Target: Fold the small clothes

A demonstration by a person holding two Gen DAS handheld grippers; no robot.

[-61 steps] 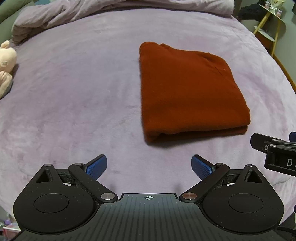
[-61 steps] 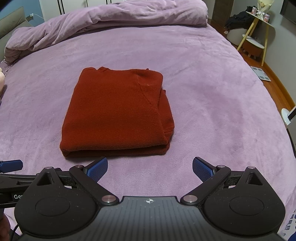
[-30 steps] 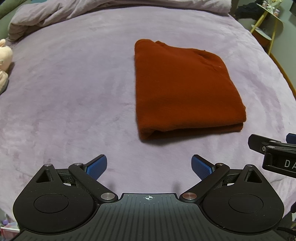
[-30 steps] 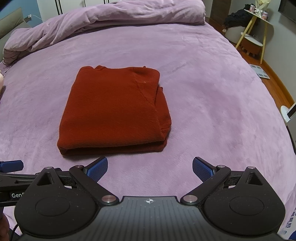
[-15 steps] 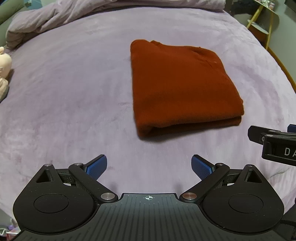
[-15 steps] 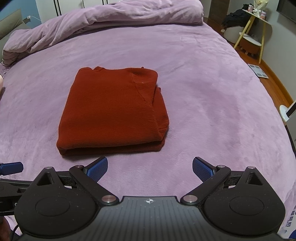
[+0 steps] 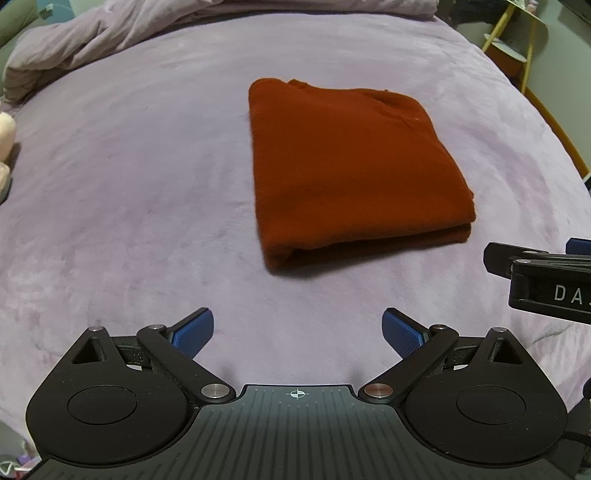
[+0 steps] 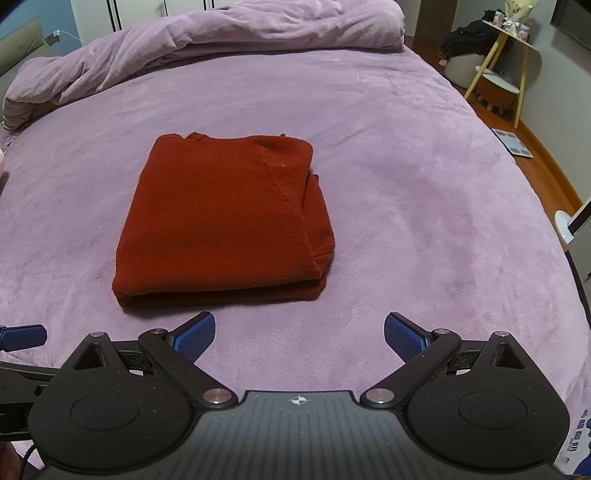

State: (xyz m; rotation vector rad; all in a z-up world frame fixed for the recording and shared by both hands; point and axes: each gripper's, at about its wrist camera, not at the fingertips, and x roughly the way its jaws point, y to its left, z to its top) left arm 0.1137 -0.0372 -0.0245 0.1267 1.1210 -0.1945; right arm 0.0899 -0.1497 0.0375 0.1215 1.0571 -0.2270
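A rust-red knitted garment (image 7: pixel 351 170) (image 8: pixel 225 218) lies folded into a flat rectangle on the purple bed cover (image 7: pixel 129 177) (image 8: pixel 424 177), its doubled edge facing me. My left gripper (image 7: pixel 297 330) hovers open short of the garment's near edge, with nothing between its blue pads. My right gripper (image 8: pixel 299 332) is also open and empty, just short of the same edge and to the right. The right gripper's black body (image 7: pixel 546 280) shows at the right edge of the left wrist view; one blue tip of the left gripper (image 8: pixel 22 336) shows at the left edge of the right wrist view.
A bunched purple duvet (image 8: pixel 229 33) lies along the far end of the bed. A pale soft toy (image 7: pixel 5 147) sits at the left edge. Beyond the bed's right side stand a yellow-legged side table (image 8: pixel 506 48) and a wooden floor (image 8: pixel 546 162).
Both grippers have drawn back a little from the folded garment, which now sits slightly farther up in both views. Both stayed open; the garment itself has not moved.
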